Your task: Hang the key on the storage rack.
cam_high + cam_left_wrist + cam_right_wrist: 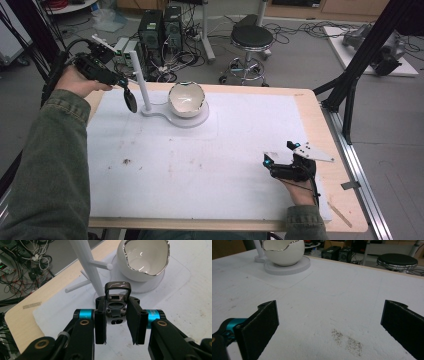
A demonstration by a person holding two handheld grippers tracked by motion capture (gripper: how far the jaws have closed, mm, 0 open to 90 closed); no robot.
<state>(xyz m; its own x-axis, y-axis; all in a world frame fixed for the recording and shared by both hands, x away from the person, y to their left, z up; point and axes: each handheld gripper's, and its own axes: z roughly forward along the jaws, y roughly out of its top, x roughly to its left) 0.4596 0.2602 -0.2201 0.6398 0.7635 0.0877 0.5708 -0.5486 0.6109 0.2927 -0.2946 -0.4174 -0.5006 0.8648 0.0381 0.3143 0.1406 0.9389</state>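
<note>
The left gripper (121,83) fingers are clamped on a dark watch (117,305), held in the air just beside the white stand (142,80), near the bowl (186,99). The right gripper (280,162) rests wide open and empty on the counter (310,107). The watch could slip if its loop catches a peg (100,264) off-centre, or the stand could tip from a nudge.

Workshop room behind a wooden counter (320,107)

A grey floor (300,60) carries tangled cables (192,55), computer towers (161,27), a black round stool (251,37) and black frame struts (367,47).
</note>
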